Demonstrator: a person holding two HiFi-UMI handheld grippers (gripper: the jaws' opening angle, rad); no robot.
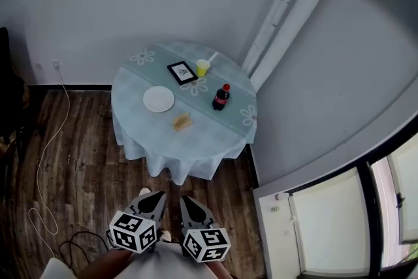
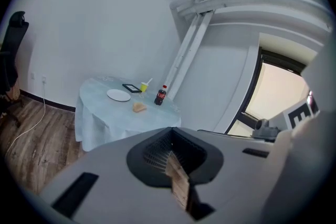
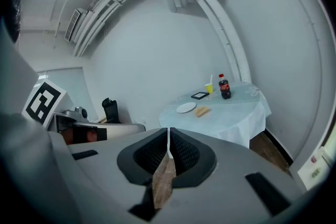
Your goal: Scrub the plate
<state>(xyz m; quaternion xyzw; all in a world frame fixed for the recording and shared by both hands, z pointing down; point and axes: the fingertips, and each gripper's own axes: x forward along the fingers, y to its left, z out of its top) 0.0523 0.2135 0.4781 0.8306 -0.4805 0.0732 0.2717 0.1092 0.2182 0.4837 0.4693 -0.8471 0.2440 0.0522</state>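
A white plate [image 1: 159, 99] lies on the round table's pale blue cloth [image 1: 150, 140], far ahead of me. A tan sponge [image 1: 183, 121] rests just in front of the plate. Both grippers hang low by my body, well short of the table. The left gripper [image 1: 155, 196] is shut with nothing in it, and the right gripper [image 1: 187, 200] is shut and empty too. The left gripper view shows the plate [image 2: 118, 95] and sponge [image 2: 139, 107] beyond its shut gripper [image 2: 170, 152]. In the right gripper view the plate [image 3: 186, 108] and sponge [image 3: 202, 110] sit past the shut gripper [image 3: 168, 150].
A cola bottle [image 1: 221, 97], a yellow cup with a straw [image 1: 202, 67] and a black-framed tablet [image 1: 182, 72] share the table. A white cable [image 1: 44, 160] trails over the wooden floor at left. White slanted pipes [image 1: 287, 6] stand behind the table, and a window [image 1: 339, 219] is at right.
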